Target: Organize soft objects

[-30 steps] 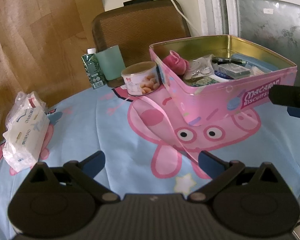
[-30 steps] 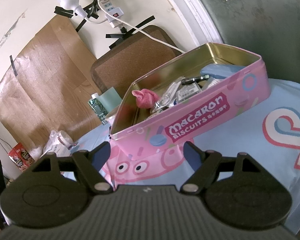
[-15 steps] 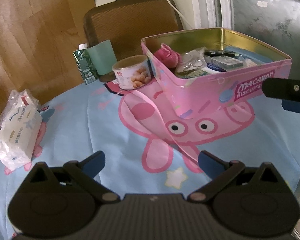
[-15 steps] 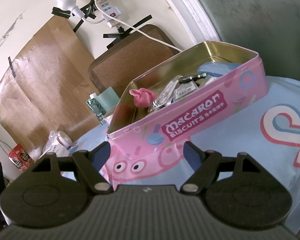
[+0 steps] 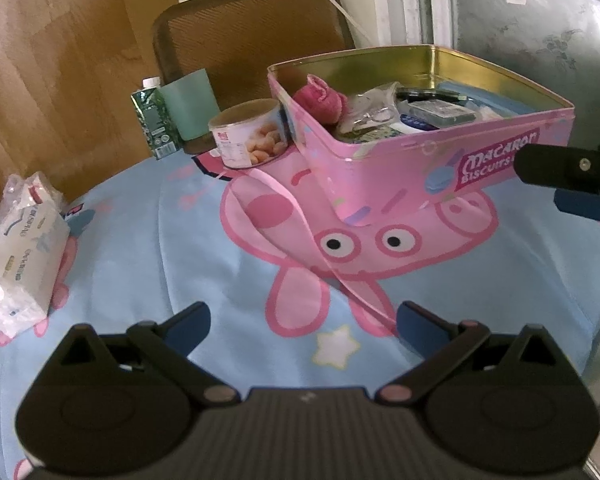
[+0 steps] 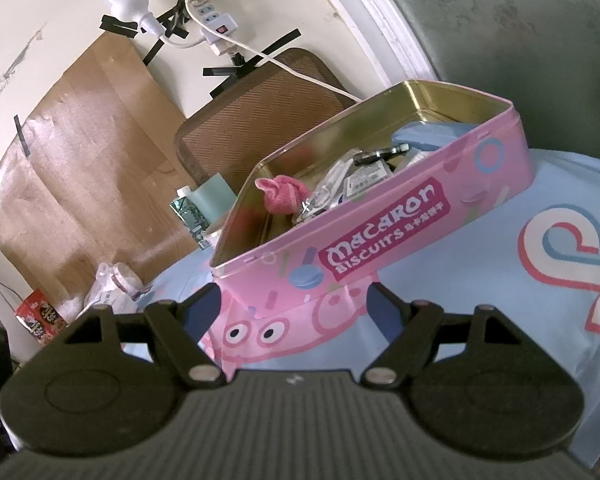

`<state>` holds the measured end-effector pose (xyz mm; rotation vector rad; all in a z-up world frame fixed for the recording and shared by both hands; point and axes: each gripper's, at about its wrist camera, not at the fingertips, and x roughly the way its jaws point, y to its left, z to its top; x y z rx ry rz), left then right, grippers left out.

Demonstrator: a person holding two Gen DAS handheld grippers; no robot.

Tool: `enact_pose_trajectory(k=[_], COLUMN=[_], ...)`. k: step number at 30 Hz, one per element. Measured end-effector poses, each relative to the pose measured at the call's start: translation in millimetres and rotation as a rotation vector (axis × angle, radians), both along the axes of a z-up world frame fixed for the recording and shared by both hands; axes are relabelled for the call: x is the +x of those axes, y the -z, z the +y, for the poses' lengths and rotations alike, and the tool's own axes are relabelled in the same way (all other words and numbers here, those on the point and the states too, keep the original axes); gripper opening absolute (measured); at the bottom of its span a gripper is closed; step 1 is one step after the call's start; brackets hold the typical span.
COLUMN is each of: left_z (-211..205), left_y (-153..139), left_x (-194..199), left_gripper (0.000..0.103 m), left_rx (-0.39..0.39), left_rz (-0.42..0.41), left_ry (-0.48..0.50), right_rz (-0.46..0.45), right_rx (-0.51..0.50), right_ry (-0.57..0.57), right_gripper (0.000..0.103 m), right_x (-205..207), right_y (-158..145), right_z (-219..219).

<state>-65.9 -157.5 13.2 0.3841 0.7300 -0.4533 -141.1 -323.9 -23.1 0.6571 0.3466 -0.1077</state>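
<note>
One pink tin (image 5: 400, 168) holding one pink cloth (image 5: 320, 100); beside it one can (image 5: 248, 132). Both grippers, left (image 5: 302, 322) and right (image 6: 294, 304), fingers spread, empty.

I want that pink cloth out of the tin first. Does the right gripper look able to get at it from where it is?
Probably yes. The right gripper has open, empty jaws and faces the lidless pink tin. The pink cloth lies on top at the near corner; only the tin's wall is between, so it must come in over the rim.
</note>
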Motion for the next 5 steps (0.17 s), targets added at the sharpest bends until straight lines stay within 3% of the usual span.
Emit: enact_pose_trajectory(k=[5], left_z=[0.7], left_y=[-2.3], left_x=[-2.4], left_gripper=[0.103], left_rx=[-0.026], left_rz=[-0.003], left_ry=[0.021], right_rz=[0.001], right_rx=[-0.002], right_ry=[0.000], right_gripper=[0.082], right_x=[-0.1], right_y=[1.1], right_z=[-0.2])
